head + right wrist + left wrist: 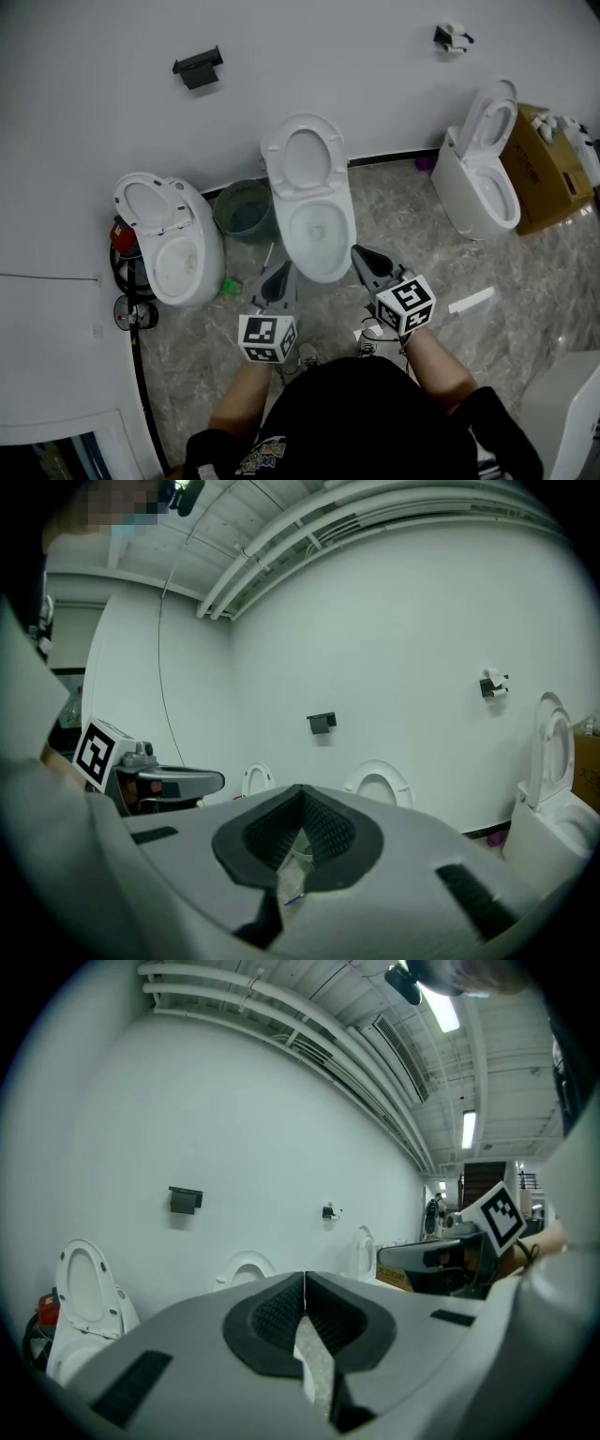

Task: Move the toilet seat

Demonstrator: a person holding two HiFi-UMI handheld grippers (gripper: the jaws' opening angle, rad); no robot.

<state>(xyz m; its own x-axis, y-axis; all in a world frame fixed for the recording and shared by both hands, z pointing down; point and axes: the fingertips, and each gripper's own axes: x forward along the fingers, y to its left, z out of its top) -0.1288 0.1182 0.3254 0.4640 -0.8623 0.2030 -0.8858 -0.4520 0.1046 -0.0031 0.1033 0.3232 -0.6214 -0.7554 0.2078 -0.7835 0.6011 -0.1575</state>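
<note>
Grey marbled floor (pixel 403 216) runs from under me to a white wall (pixel 94 94).

Nearest item: my left gripper (pixel 280 273), jaws fully together with nothing between them. Beside it, my right gripper (pixel 357 251), jaws likewise pressed together and empty. Both point roughly level toward the wall.

Just ahead of both sets of fingertips, between them, stands the middle toilet (pixel 319 234) with its bowl open. Whether either gripper touches its rim I cannot tell. Beyond the bowl, the toilet seat (pixel 305 157) stands raised, upright against the wall, clear of my fingertips.

Left of my left fingertips is a grey bin (pixel 244 208), then a second toilet (pixel 183 253), its seat also up.

Right of my right fingertips a white strip (pixel 471 301) lies on the floor. Further right and ahead is a third toilet (pixel 478 178), with a cardboard box (pixel 548 178) just beside it.

Farthest from my fingertips, high on the wall, are a black fixture (pixel 198 67) to the left and a small holder (pixel 451 37) to the right.
</note>
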